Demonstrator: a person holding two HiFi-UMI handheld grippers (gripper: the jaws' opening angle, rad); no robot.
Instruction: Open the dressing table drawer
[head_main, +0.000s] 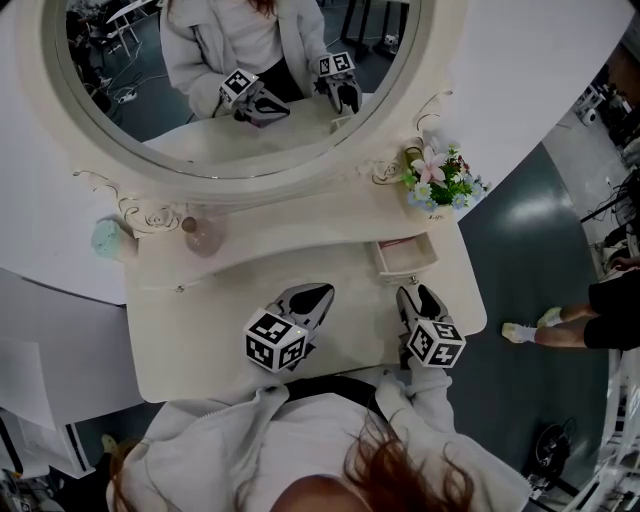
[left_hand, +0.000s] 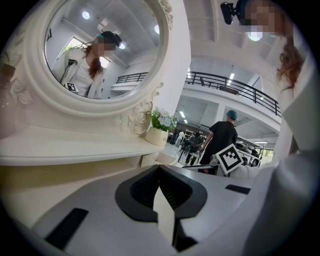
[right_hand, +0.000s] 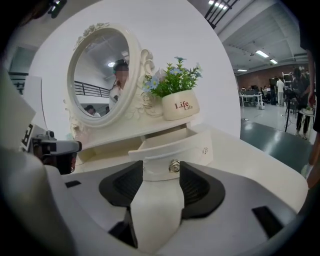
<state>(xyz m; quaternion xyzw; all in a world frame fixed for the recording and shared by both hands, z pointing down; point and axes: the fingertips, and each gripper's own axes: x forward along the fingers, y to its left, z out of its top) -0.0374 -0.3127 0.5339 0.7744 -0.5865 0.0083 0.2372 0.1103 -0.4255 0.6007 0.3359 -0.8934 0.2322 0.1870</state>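
Right, the drawer (right_hand: 170, 147) on the right of the dressing table (head_main: 220, 345) stands pulled out from under the shelf (head_main: 300, 235). From overhead its inside looks pale and pinkish, though I can't make out the bottom clearly. Up on the shelf directly above it sits the cream flower pot (right_hand: 180, 106), full of green sprigs with pink and blue blossoms.

Over on the left end of that shelf, a pink glass bottle (head_main: 203, 236) stands near a mint-green thing (head_main: 108, 238). The big oval mirror (head_main: 240, 150) rises behind them. Off to the right on the grey floor a person (head_main: 592, 318) stands, well apart from the table.

Now the grippers. The right gripper (right_hand: 160, 169) is just in front of the drawer, jaws spread wide. The little metal knob (right_hand: 174, 165) sits between the tips, but neither pad presses on it, so it's let go. The left gripper (left_hand: 159, 171) hovers over the bare table top beside it, tips closed together with nothing between them.
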